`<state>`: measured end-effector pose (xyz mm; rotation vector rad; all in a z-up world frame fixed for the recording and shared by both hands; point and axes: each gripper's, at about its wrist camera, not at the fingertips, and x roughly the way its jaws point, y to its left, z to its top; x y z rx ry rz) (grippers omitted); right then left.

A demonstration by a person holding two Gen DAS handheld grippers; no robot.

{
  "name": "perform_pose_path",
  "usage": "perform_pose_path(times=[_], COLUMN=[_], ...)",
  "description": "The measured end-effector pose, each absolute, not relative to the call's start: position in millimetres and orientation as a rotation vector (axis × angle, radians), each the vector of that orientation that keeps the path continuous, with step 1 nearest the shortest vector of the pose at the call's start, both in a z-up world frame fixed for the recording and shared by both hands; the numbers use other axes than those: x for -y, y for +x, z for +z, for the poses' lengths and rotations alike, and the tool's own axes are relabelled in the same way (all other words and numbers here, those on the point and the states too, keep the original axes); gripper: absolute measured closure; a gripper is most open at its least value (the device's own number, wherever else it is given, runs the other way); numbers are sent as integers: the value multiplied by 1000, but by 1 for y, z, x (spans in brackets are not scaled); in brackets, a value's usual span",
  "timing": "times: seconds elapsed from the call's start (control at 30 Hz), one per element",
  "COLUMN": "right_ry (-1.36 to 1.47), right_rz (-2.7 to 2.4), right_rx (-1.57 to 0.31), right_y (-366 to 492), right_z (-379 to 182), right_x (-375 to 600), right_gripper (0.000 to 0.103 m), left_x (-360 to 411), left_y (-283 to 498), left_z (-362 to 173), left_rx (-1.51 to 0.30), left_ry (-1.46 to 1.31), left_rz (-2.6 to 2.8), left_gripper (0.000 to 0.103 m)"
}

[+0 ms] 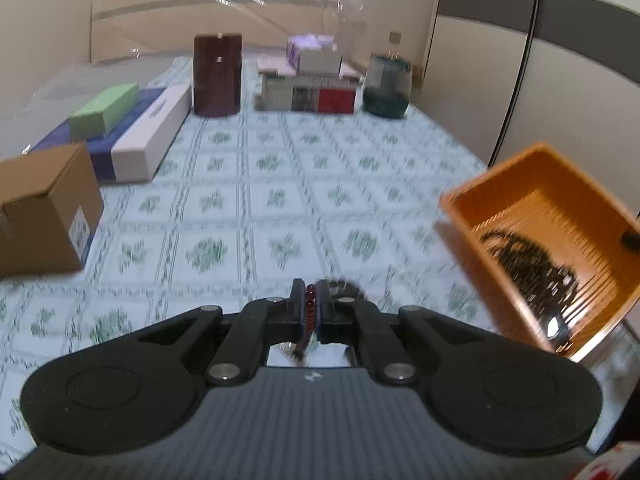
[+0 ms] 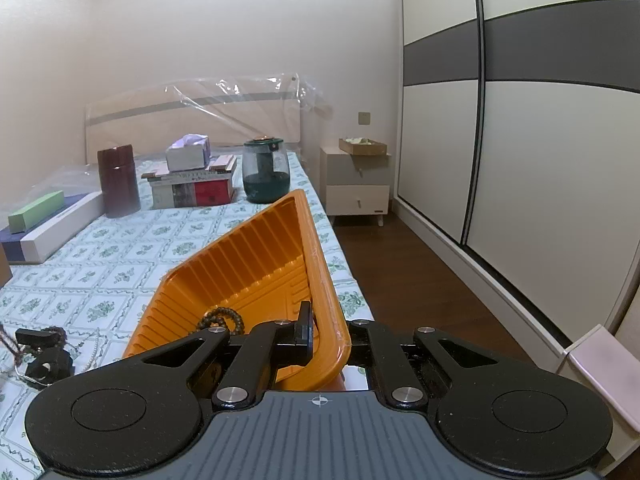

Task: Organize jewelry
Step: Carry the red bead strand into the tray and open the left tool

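Observation:
My left gripper (image 1: 310, 300) is shut on a short strand of dark red beads (image 1: 309, 307), held above the patterned bed sheet (image 1: 280, 184). To its right an orange ribbed tray (image 1: 552, 200) is tilted, with dark bead jewelry (image 1: 532, 272) piled in its low end. In the right wrist view my right gripper (image 2: 326, 336) is shut on the near rim of the orange tray (image 2: 256, 256). One finger is inside the wall; the other is hidden behind it. A dark bead bracelet (image 2: 220, 320) lies in the tray.
A pearl strand (image 2: 94, 348) and dark pieces (image 2: 44, 356) lie on the sheet left of the tray. A cardboard box (image 1: 44, 208), flat boxes (image 1: 132, 136), a maroon canister (image 1: 218, 76), stacked books (image 1: 308, 92) and a green jar (image 1: 387, 84) stand around the bed. A wardrobe (image 2: 520, 160) flanks the right.

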<state>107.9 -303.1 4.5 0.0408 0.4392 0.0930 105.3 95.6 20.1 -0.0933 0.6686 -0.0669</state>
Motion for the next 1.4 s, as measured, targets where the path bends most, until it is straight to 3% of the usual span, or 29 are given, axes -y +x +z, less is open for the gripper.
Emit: perform_pose_path(times=[0.63, 1.4], right_ry=[44, 54], right_rz=[94, 96], right_rx=[-435, -433], right_y=[107, 104], right_z=[6, 6], right_x=[303, 305], right_gripper=[96, 95], left_x=[-55, 105], left_y=[115, 141], left_z=[78, 33], left_rx=[-577, -711], left_ry=[-160, -65], left_rz=[-279, -626], left_gripper=[99, 99])
